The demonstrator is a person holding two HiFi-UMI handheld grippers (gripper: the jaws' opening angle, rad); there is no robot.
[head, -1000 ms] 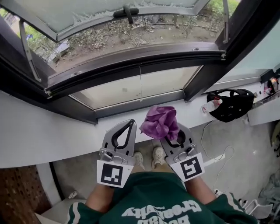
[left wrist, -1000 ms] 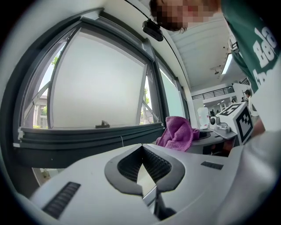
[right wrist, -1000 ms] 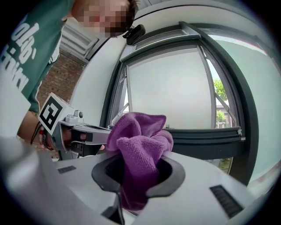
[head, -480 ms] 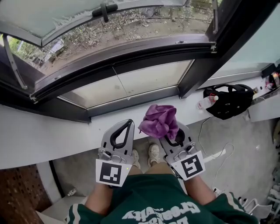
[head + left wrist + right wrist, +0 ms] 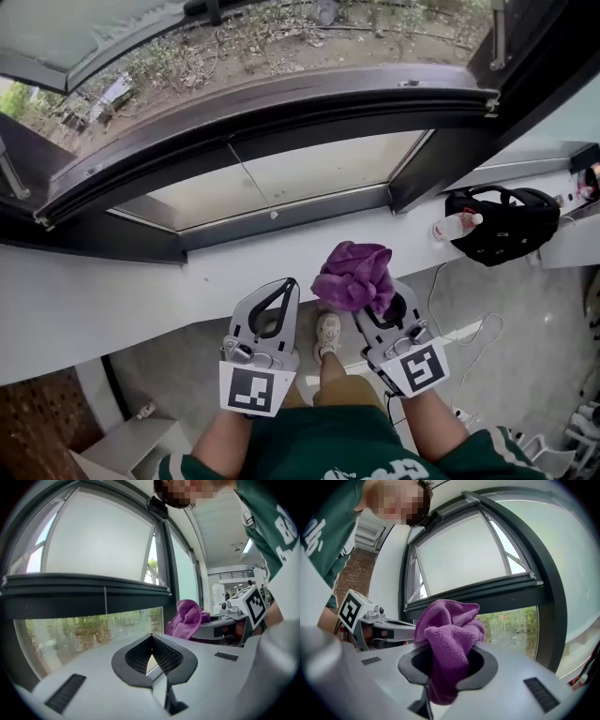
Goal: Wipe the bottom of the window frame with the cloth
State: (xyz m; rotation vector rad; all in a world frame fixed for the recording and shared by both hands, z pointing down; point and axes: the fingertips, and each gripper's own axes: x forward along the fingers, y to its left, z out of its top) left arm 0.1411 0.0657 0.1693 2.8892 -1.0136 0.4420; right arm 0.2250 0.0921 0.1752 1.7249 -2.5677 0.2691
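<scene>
A bunched purple cloth (image 5: 355, 276) (image 5: 446, 639) is clamped in my right gripper (image 5: 367, 292), which is shut on it and held above the white sill (image 5: 234, 267). The cloth also shows at the right of the left gripper view as the purple cloth (image 5: 187, 619). My left gripper (image 5: 284, 285) (image 5: 152, 641) is shut and empty, beside the right one. The dark bottom rail of the window frame (image 5: 281, 217) runs beyond both grippers, under the lower glass pane (image 5: 281, 178). Neither gripper touches the frame.
The upper sash (image 5: 84, 37) is swung open outward over bare ground and weeds. A black bag (image 5: 502, 225) and a plastic bottle (image 5: 457, 225) lie on the sill at right. A white cable (image 5: 469, 333) trails on the floor. A dark upright frame post (image 5: 436, 164) stands right of the pane.
The head view has shifted, so the window sits higher and further off. Both grippers have dropped slightly and moved a little right, still holding the cloth the same way.
</scene>
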